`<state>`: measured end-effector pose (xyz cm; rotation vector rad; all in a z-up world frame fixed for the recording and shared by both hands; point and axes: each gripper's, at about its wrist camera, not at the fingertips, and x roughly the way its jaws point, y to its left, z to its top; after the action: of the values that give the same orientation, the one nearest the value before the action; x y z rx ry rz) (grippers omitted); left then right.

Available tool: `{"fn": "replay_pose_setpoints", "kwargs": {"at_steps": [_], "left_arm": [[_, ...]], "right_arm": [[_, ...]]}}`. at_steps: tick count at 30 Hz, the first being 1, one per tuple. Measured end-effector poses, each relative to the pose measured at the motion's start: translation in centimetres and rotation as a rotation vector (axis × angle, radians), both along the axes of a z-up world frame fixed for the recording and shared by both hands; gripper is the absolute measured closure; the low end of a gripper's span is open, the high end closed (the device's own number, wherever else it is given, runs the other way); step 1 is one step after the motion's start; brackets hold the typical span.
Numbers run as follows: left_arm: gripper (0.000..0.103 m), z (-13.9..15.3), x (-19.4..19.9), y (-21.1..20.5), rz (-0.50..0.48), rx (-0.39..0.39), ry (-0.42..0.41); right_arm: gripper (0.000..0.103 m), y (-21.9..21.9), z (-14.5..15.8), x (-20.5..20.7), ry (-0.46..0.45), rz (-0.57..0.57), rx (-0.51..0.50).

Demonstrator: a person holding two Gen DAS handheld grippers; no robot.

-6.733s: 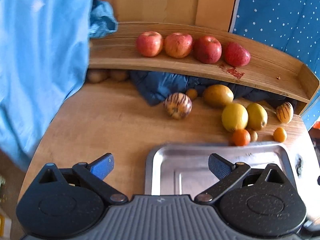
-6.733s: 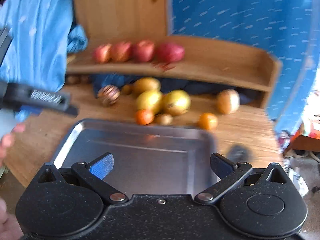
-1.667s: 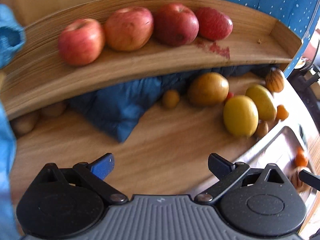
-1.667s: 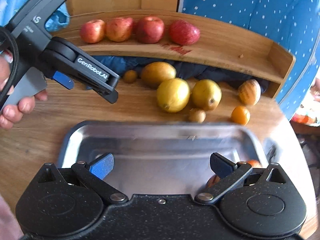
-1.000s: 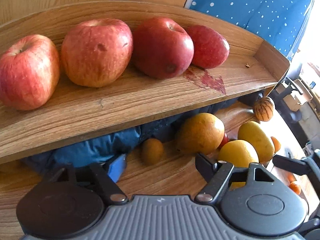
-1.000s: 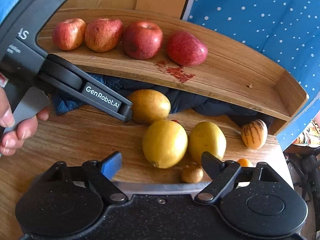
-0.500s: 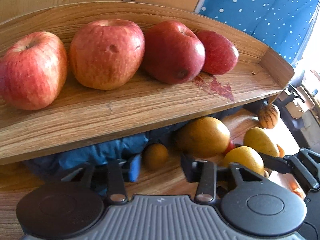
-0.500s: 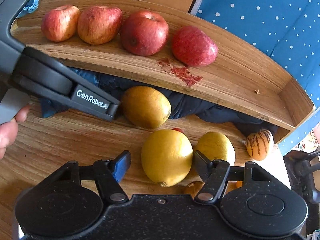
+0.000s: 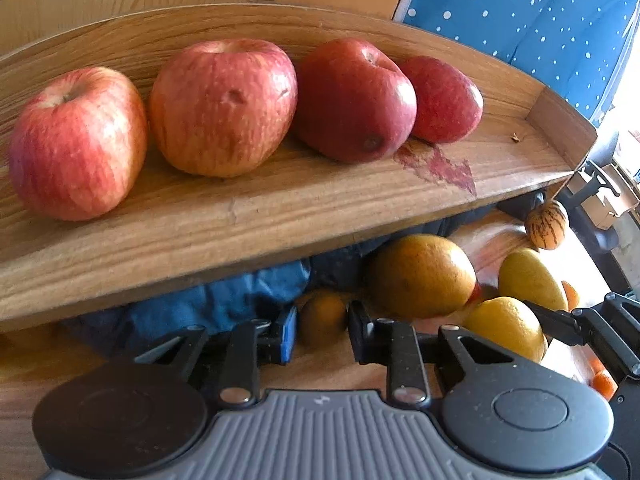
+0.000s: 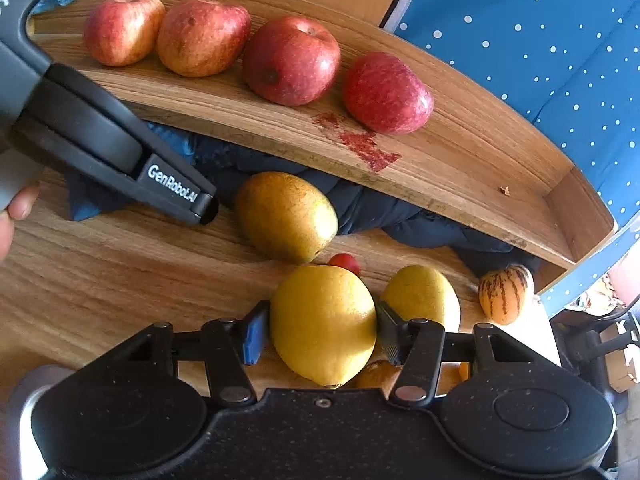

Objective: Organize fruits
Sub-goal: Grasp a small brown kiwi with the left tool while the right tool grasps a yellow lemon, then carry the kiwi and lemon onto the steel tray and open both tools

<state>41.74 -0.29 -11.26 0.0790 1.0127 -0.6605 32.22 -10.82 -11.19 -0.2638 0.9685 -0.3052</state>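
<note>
My left gripper (image 9: 322, 332) is shut on a small brownish-orange fruit (image 9: 323, 316) on the wooden table, just in front of the blue cloth (image 9: 224, 304) under the shelf. In the right wrist view the left gripper (image 10: 202, 204) reaches in from the left and hides that fruit. My right gripper (image 10: 320, 336) is shut on a big yellow lemon (image 10: 324, 320), its pads pressed on both sides. A brown-yellow pear-like fruit (image 10: 286, 216) lies just behind the lemon, with a second lemon (image 10: 420, 294) to the right. Several red apples (image 9: 352, 100) sit in a row on the shelf (image 9: 280, 208).
A small striped melon (image 10: 506, 294) lies at the right by the shelf's end wall. A tiny red fruit (image 10: 345, 262) sits between the pear-like fruit and the held lemon. Small orange fruits (image 9: 600, 380) show at the right edge. A hand (image 10: 16, 204) holds the left gripper.
Both grippers moved forward from the tray to the fruits and narrowed. The left one has shut on the small brownish-orange fruit, the right one on the big lemon.
</note>
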Motion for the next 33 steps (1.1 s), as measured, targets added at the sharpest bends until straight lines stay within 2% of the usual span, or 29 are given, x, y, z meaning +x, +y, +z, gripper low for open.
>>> {"fn": "replay_pose_setpoints", "kwargs": {"at_steps": [9, 13, 18, 22, 26, 33], "left_arm": [[0.074, 1.6, -3.2, 0.3, -0.046, 0.012, -0.017], [0.074, 2.6, -5.3, -0.5, -0.092, 0.003, -0.026], [0.074, 3.5, -8.5, -1.1, -0.135, -0.024, -0.025], [0.074, 3.5, -10.8, -2.0, -0.166, -0.03, 0.001], [0.074, 3.3, -13.5, -3.0, -0.237, -0.024, 0.042], [0.074, 2.5, -16.8, -4.5, -0.362, 0.002, 0.074]], "right_arm": [[0.046, 1.4, 1.8, -3.5, -0.066, 0.02, 0.024], [0.046, 1.6, 3.6, -6.1, -0.115, -0.01, 0.065], [0.046, 2.0, 4.7, -10.3, -0.136, -0.034, 0.098], [0.046, 2.2, 4.5, -13.9, -0.13, -0.078, 0.114], [0.046, 1.7, 4.0, -17.0, -0.123, -0.177, 0.144], [0.046, 1.1, 2.7, -18.6, -0.1, -0.236, 0.165]]}}
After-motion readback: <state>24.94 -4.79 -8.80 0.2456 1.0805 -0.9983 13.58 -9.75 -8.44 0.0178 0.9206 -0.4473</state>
